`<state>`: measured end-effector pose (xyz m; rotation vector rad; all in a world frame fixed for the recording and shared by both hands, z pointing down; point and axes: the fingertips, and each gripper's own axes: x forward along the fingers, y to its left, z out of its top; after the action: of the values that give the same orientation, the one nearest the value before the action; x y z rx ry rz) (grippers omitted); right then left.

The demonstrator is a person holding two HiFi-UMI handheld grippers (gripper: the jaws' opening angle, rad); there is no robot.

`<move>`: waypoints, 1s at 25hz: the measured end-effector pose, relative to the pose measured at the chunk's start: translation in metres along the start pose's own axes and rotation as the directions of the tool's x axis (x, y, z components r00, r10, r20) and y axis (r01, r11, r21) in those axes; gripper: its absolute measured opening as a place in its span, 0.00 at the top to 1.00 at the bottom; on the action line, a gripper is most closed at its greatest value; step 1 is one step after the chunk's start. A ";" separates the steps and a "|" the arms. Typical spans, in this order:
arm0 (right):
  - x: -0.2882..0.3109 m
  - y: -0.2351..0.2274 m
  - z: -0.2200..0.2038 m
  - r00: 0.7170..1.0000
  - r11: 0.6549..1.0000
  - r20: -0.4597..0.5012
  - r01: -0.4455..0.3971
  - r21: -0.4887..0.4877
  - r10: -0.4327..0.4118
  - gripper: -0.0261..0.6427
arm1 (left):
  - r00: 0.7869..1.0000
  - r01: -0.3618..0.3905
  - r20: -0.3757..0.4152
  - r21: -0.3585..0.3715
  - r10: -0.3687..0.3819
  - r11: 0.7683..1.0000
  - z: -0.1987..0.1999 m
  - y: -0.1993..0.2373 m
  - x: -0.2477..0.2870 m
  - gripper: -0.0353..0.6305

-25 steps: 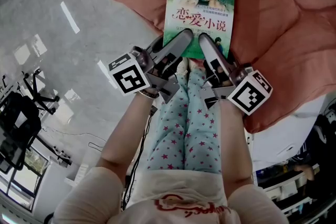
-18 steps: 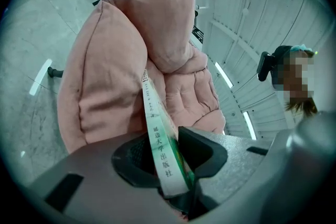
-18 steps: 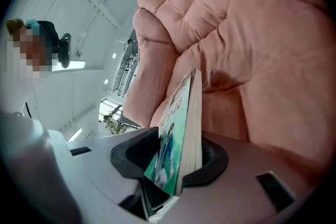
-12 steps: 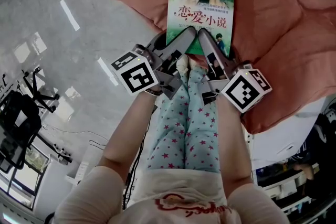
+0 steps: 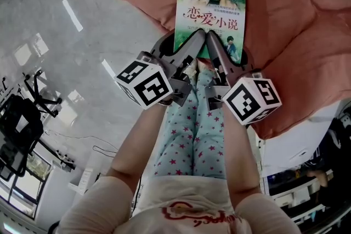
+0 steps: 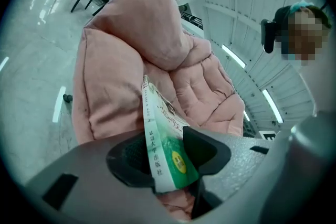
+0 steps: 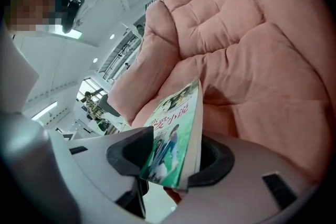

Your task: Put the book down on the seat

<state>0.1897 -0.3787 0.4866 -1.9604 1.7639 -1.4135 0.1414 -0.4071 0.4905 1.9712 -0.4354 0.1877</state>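
Rolling since a second ago, left gripper (image 6: 163,155) and right gripper (image 7: 168,157) are spreading jaws off the glossy green paperback book (image 5: 211,0), releasing it onto the pink quilted seat (image 5: 290,13).

**One camera steeply overhead, two low and close behind the jaws**

The head view looks almost straight down past the person's star-print trousers (image 5: 192,134) onto the book (image 5: 211,5) and the pink quilted seat (image 5: 285,19), with grey floor (image 5: 66,63) at its left. The left gripper view and the right gripper view each sit just behind their own jaws, very near the book. The left one meets its spine side (image 6: 150,139) and the right one its page-edge side (image 7: 193,134), and their wide angle reaches the ceiling (image 6: 247,18). All three views share the book and the seat.
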 end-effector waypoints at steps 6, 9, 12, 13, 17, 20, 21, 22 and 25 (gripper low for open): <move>-0.002 -0.001 0.001 0.997 0.996 -0.017 0.073 -0.044 -0.074 0.67 | 0.995 -0.093 -0.013 0.074 0.094 0.993 0.002 0.005 -0.004 0.66; 0.001 -0.003 -0.004 0.991 0.987 -0.051 0.114 -0.113 -0.121 0.64 | 0.985 -0.172 0.007 0.203 0.174 0.964 0.005 0.013 -0.009 0.59; 0.003 -0.007 -0.009 0.982 0.972 -0.098 0.143 -0.188 -0.163 0.56 | 0.985 -0.166 0.001 0.246 0.171 0.955 0.005 0.016 -0.009 0.59; 0.003 -0.008 -0.010 0.980 0.971 -0.111 0.144 -0.190 -0.167 0.56 | 0.986 -0.156 -0.012 0.248 0.164 0.956 0.003 0.016 -0.009 0.59; 0.003 -0.015 -0.021 0.971 0.966 -0.156 0.148 -0.211 -0.183 0.52 | 0.986 -0.146 -0.038 0.292 0.164 0.945 -0.003 0.021 -0.008 0.59; 0.003 -0.017 -0.024 0.964 0.955 -0.168 0.162 -0.247 -0.207 0.50 | 0.986 -0.144 -0.039 0.292 0.162 0.946 -0.002 0.023 -0.007 0.59; 0.002 -0.015 -0.024 0.962 0.952 -0.169 0.167 -0.256 -0.214 0.49 | 0.986 -0.145 -0.037 0.291 0.163 0.946 -0.001 0.021 -0.009 0.59; 0.001 -0.013 -0.024 0.961 0.950 -0.171 0.169 -0.262 -0.218 0.48 | 0.986 -0.148 -0.034 0.289 0.164 0.946 0.001 0.020 -0.011 0.59; -0.003 -0.009 -0.025 0.959 0.954 -0.195 0.152 -0.259 -0.205 0.46 | 0.985 -0.155 -0.033 0.279 0.171 0.948 0.002 0.018 -0.016 0.59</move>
<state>0.1788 -0.3626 0.5044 -2.2122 1.9792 -1.5949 0.1193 -0.4117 0.4994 2.1957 -0.5604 0.4293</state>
